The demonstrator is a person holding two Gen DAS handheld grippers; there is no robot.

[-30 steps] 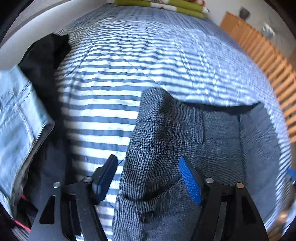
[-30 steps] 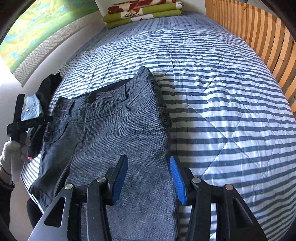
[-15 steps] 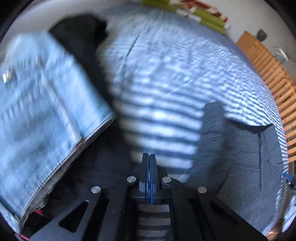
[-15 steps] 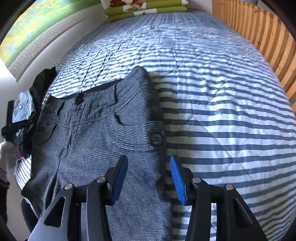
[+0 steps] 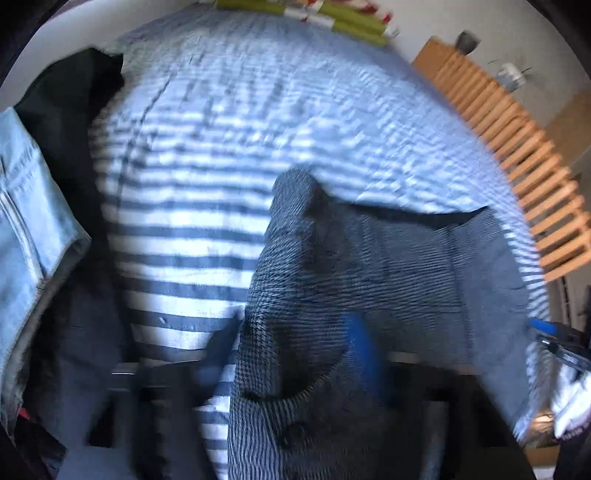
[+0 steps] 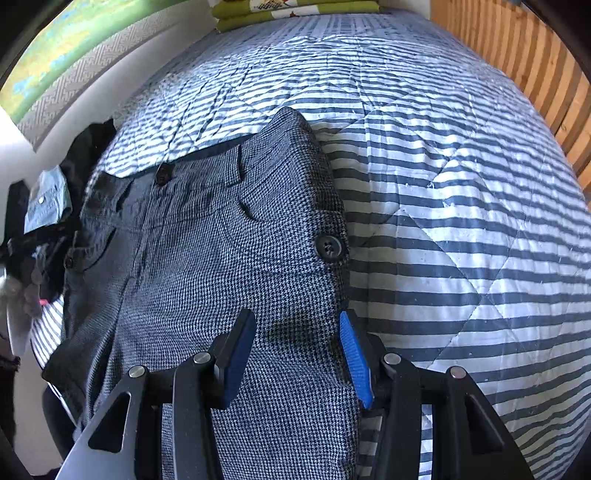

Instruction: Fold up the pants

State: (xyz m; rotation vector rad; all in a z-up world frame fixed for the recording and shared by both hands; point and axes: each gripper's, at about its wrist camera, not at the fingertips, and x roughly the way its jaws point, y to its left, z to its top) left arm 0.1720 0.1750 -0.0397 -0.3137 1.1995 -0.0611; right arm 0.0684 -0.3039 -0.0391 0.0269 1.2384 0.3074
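Note:
Grey houndstooth pants [image 6: 229, 240] lie flat on the striped quilt [image 6: 461, 221], waistband towards the far end, with a dark button [image 6: 330, 245] at their right edge. My right gripper [image 6: 295, 343] is open and hangs low over that right edge, one pad above the cloth and the other above the edge beside the quilt. The left wrist view is blurred. There my left gripper [image 5: 291, 350] straddles the left edge of the pants [image 5: 369, 277]. Its jaws are opening, cloth lies between them and the pads do not press on it.
Light-blue jeans [image 5: 29, 229] and a black garment [image 5: 70, 110] are heaped at the bed's left edge. Folded green blankets [image 6: 295, 11] lie at the head of the bed. A wooden slatted rail [image 6: 517, 55] runs along the right side.
My left gripper swung left towards the jeans with its jaws shut, then came back over the pants' left edge with the jaws parted. My right gripper sank closer to the pants' right edge.

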